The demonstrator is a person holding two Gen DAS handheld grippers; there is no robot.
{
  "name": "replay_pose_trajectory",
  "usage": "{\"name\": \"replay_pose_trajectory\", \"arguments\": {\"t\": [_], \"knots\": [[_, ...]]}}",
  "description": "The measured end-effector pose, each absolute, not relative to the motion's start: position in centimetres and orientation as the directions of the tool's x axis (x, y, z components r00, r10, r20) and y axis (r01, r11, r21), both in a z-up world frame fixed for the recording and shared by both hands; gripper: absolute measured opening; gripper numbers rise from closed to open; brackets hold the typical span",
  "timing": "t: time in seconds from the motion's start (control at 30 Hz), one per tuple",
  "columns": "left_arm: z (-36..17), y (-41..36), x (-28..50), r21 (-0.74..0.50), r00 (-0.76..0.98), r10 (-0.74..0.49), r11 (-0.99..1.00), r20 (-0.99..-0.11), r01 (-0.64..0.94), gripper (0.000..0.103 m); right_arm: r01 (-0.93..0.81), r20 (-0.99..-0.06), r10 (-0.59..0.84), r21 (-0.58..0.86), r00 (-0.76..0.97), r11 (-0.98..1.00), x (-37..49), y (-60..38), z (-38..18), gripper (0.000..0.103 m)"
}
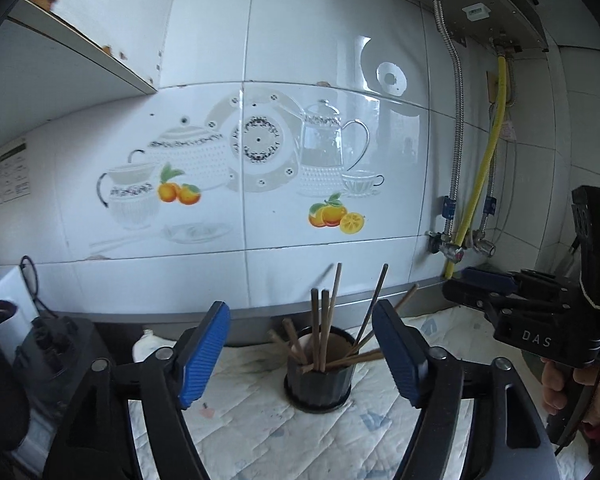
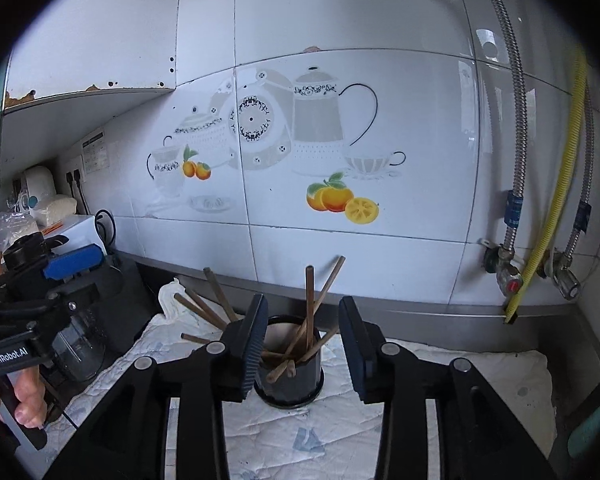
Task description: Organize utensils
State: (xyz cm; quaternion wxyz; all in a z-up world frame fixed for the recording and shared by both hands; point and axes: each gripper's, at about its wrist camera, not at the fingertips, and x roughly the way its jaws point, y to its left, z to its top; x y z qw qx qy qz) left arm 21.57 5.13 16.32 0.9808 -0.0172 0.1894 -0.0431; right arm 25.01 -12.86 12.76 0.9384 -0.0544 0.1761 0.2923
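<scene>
Desk (image 1: pixel 260 440): covered by a white quilted cloth (image 2: pixel 340 432), backed by a white tiled wall (image 1: pixel 300 60) printed with teapots and oranges. Dark ribbed holder (image 1: pixel 319 380) is stood upright on the cloth, brown chopsticks (image 1: pixel 324 328) fanned inside. Left hand-held gripper (image 1: pixel 302 354) and right hand-held gripper (image 2: pixel 302 346) are held agape, empty, before the holder. Gas hoses (image 2: pixel 548 216) are mounted at right.

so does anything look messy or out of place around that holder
Yes: the chopsticks in the dark holder splay in all directions instead of standing together, some leaning far over the rim. Both grippers are open and empty.
</scene>
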Motion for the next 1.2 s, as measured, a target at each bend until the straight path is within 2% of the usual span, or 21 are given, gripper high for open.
{"name": "replay_pose_trajectory", "arguments": {"t": [0.1,0.2,0.3,0.73,0.97,1.2], "knots": [[16.3,5.3,18.8,-0.047,0.925,-0.073,0.997,-0.374,0.060,0.090,-0.558,-0.371,0.513,-0.017,0.774,0.830,23.1,-13.4,12.0,0.057],[15.9,5.6,16.4,-0.062,0.922,-0.067,0.997,-0.382,0.047,0.098,-0.541,-0.380,0.488,-0.039,0.786,0.840,21.3,-13.7,11.2,0.060],[15.4,5.7,14.2,-0.075,0.918,-0.066,0.996,-0.392,0.039,0.101,-0.525,-0.391,0.465,-0.057,0.795,0.849,19.5,-14.0,10.4,0.063],[11.3,4.6,7.9,-0.068,0.899,-0.057,0.997,-0.435,0.030,0.103,-0.429,-0.377,0.360,-0.116,0.854,0.896,12.9,-14.8,7.9,0.083],[9.5,2.6,6.3,-0.017,0.889,-0.056,0.998,-0.455,0.054,0.103,-0.415,-0.413,0.370,-0.023,0.832,0.909,11.5,-16.4,6.0,0.085],[7.3,2.2,6.4,-0.046,0.861,-0.075,0.997,-0.503,0.059,0.103,-0.372,-0.430,0.317,-0.048,0.845,0.927,10.6,-17.2,4.8,0.086]]}}
